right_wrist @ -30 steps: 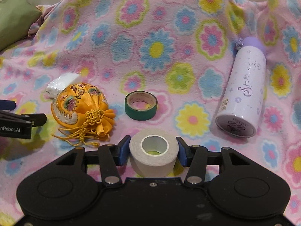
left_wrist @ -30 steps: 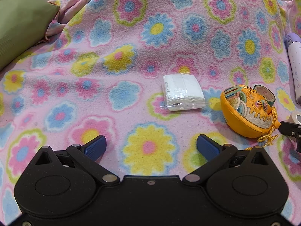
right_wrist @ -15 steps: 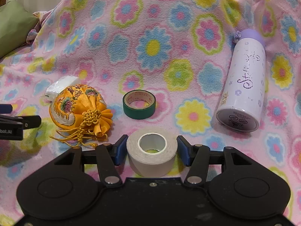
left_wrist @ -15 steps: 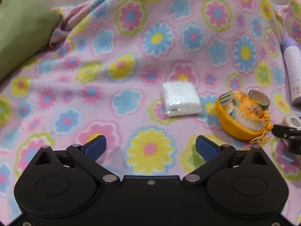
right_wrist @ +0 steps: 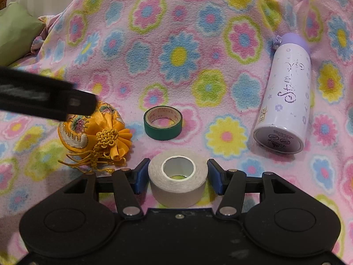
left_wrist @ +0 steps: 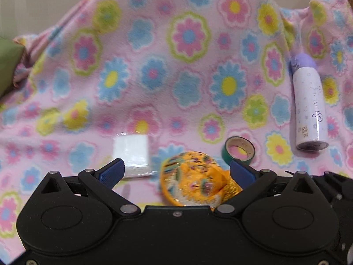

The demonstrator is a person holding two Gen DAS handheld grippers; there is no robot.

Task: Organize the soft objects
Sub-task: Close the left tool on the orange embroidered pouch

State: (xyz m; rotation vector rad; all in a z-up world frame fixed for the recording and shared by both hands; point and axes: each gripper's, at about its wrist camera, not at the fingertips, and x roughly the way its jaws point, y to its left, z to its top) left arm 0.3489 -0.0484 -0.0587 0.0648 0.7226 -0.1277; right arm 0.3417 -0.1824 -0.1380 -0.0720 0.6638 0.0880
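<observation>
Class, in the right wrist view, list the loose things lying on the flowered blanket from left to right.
Orange pouch → green tape roll → white tape roll → lilac bottle.

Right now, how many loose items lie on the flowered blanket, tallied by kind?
Tape rolls: 2 (white tape roll, green tape roll)
Embroidered orange pouch: 1
White tissue pack: 1
Lavender-capped bottle: 1
Total: 5

2 tape rolls: 1 white [right_wrist: 177, 177], 1 green [right_wrist: 162, 125]. 1 orange pouch [right_wrist: 94, 132], 1 bottle [right_wrist: 284, 106], 1 white pad pack [left_wrist: 130, 154], 1 blanket [right_wrist: 176, 44], 1 green cushion [right_wrist: 15, 33].
</observation>
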